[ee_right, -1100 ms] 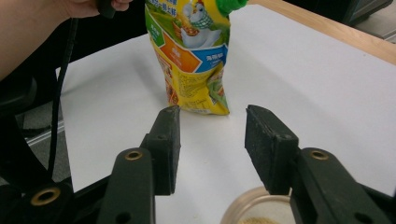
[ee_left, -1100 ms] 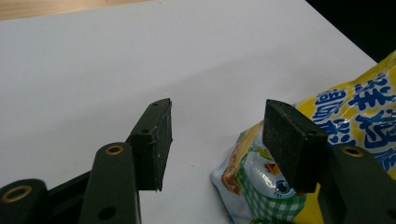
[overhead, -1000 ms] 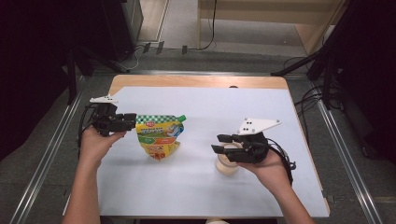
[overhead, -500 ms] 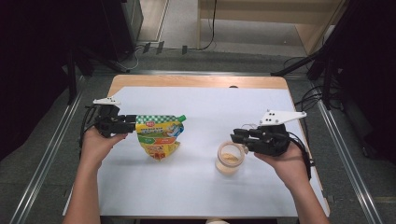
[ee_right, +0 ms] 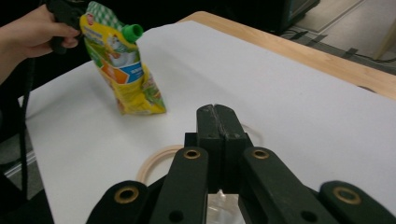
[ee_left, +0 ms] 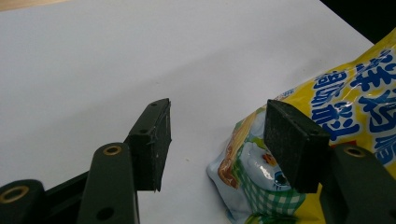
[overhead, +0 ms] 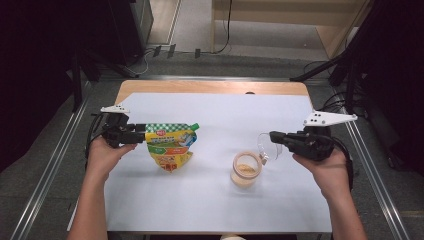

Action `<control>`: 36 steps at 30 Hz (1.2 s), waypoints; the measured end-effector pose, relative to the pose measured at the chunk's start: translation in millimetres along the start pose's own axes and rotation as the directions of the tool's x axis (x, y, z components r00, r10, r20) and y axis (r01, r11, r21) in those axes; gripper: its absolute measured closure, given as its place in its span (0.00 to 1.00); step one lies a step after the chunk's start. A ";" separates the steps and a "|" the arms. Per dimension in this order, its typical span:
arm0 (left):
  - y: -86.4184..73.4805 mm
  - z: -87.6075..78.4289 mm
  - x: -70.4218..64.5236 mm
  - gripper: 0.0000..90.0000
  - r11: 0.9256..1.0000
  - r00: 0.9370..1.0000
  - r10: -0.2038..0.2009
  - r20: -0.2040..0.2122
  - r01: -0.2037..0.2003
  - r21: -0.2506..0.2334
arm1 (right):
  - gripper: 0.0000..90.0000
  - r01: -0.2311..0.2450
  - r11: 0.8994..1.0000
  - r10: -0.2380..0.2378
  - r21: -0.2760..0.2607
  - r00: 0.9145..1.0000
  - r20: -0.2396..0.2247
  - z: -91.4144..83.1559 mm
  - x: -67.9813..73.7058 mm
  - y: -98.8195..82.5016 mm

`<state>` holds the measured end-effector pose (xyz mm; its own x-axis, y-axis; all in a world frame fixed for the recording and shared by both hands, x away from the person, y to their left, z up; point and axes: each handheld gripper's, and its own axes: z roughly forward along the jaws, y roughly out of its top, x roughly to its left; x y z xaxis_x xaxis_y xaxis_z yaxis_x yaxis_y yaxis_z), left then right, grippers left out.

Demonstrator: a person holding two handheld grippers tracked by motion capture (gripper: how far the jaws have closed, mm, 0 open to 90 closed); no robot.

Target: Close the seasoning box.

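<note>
Yellow spout pouch (overhead: 171, 148) with a green cap (overhead: 195, 126) stands tilted on the white table cover (overhead: 210, 205), its top left corner right at the tips of the left gripper (overhead: 142, 134). In the left gripper view the jaws stand well apart, with bare white cover between them. The pouch (ee_left: 355, 93) sits on the right-jaw side with its lower corner poking into the gap. No pad presses on it, and I can't tell whether the right jaw touches it. Well off to the right of that pouch, a clear cup (overhead: 246, 172) holding tan powder stands just below and left of the tips of the right gripper (overhead: 273, 136), apart from them. The right jaws have just been closing and are now pressed flat together, seam tight in the right gripper view. A thin clear plastic piece (overhead: 262, 146) hangs at the tips, pinched there. From this claw the cup rim (ee_right: 150, 164) shows just under and left of the jaws, and the pouch (ee_right: 126, 70) is far ahead to the left.
</note>
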<state>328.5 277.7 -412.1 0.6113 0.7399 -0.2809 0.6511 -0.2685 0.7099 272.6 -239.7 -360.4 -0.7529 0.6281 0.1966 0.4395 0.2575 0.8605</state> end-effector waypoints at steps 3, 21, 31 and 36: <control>-0.1 0.1 0.4 0.47 1.000 1.000 0.004 -0.002 -0.004 0.003 | 1.00 -0.013 1.000 0.013 -0.006 0.999 0.034 -5.3 -7.9 -2.1; -1.7 2.4 1.4 0.46 1.000 1.000 0.000 -0.001 0.000 0.008 | 1.00 -0.125 0.990 0.121 0.059 0.990 0.066 19.4 -43.5 -36.0; -1.8 5.5 1.5 0.46 1.000 1.000 -0.001 0.000 0.001 0.020 | 1.00 -0.095 0.992 0.093 0.082 0.995 0.022 35.5 -32.8 -39.0; -2.3 5.6 2.3 0.46 1.000 1.000 -0.005 -0.001 0.005 0.017 | 1.00 -0.087 0.993 0.087 0.080 0.996 0.001 38.4 -27.8 -37.2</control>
<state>330.9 276.6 -418.0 0.6079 0.7416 -0.2837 0.6617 -0.2757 0.6972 296.0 -238.5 -416.0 -0.7112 0.6491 0.2701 0.5408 0.2597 0.8000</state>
